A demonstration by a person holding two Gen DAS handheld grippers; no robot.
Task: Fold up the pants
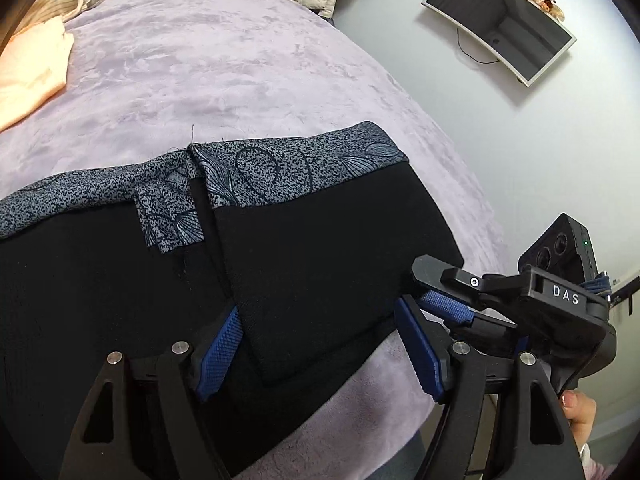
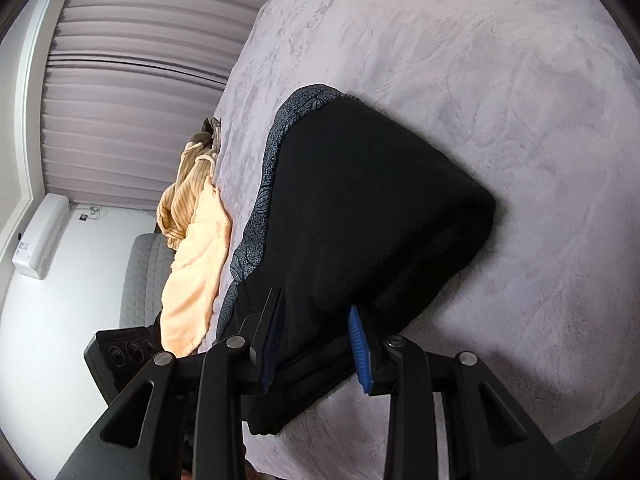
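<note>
On the bed edge: folded black pants (image 1: pixel 328 264) overhang bed (image 1: pixel 224 64).
Left gripper (image 1: pixel 320 356): fingers apart, gripping nothing.
Right gripper (image 2: pixel 316 344): fingers apart, straddling cloth.
Risk: snagging on withdrawal undoes fold.

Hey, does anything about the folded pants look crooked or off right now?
Yes. On the black pants, a patterned grey strip hangs down from the waistband over the black fabric, and loose threads poke up at the seam.
</note>
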